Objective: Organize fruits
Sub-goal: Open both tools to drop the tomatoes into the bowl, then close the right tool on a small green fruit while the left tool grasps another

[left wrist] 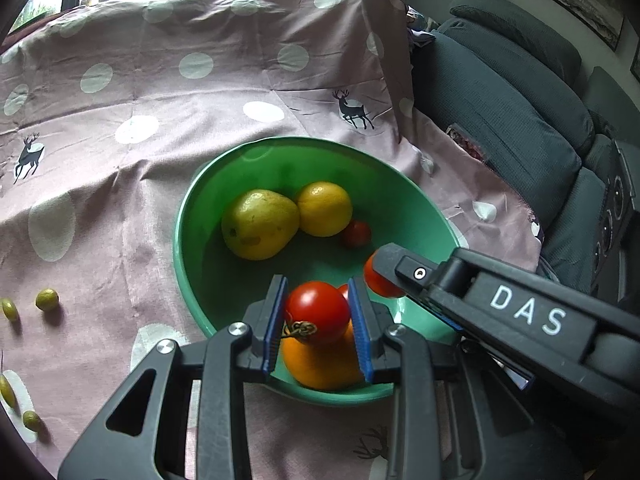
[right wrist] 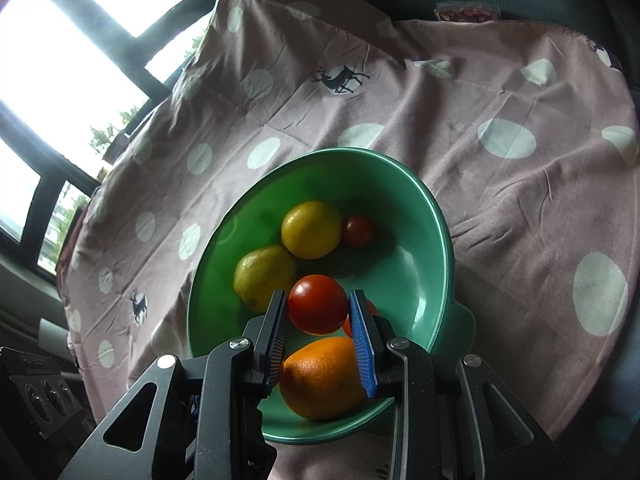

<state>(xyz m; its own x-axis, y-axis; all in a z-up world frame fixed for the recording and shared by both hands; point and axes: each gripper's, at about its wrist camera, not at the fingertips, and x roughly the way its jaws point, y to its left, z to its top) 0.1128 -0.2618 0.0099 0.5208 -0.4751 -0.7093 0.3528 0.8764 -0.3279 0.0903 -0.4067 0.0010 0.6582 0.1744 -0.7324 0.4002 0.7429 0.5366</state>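
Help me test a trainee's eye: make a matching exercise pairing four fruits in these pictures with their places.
Things:
1. red stemmed tomato
2. yellow-green pear
3. large orange
4. small green oval fruit

Places:
a. on the pink spotted cloth, outside the bowl
b. in the green plastic bowl, far half
c. between the left gripper's blue pads
d. in the bowl, at its near rim

Pairs: 1-c; 2-b; 3-d; 4-a

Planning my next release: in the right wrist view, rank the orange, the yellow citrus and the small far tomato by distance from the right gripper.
1. Orange: directly under the right gripper, at the bowl's near side.
2. Yellow citrus: farther in, middle of the bowl.
3. Small tomato: just right of the citrus, slightly farther.
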